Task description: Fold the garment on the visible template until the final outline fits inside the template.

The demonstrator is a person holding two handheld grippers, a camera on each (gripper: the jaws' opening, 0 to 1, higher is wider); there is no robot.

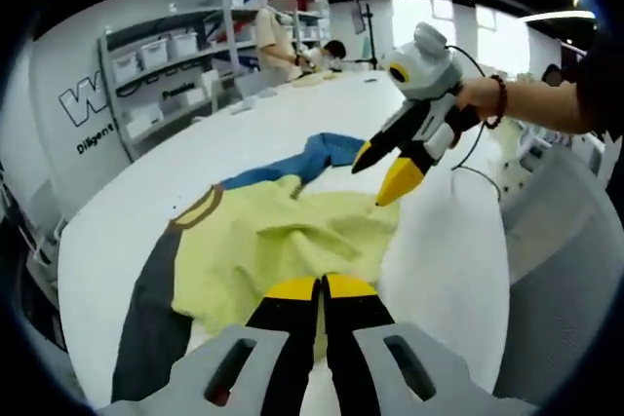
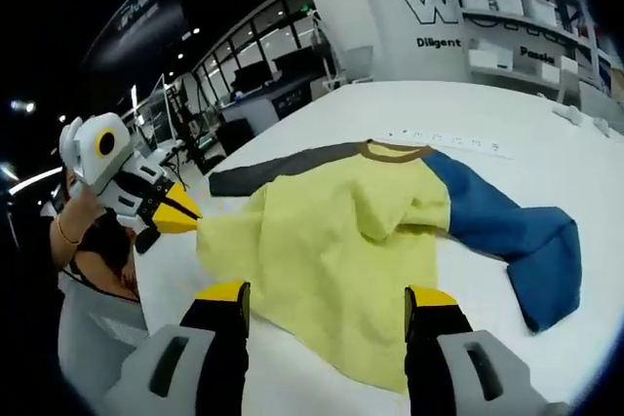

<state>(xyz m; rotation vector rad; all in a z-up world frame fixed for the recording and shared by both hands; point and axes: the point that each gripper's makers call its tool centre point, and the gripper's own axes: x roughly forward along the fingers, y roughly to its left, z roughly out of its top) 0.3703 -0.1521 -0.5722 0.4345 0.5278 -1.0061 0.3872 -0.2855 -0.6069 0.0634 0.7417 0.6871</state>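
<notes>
In the left gripper view, the left gripper (image 1: 321,289) has its yellow-tipped jaws pressed together on the near edge of the yellow garment (image 1: 292,241), pinching the cloth. The right gripper view shows the same gripper at the garment's corner (image 2: 174,213), tips against the fabric. The right gripper (image 2: 327,297) has its jaws spread wide apart, hovering above the garment's (image 2: 331,241) near hem, holding nothing; in the left gripper view it hangs over the far side of the cloth (image 1: 390,168). The garment lies rumpled on the white table (image 1: 439,260), with a dark grey sleeve (image 1: 151,309) on one side and a blue sleeve (image 2: 517,231) folded on the other.
</notes>
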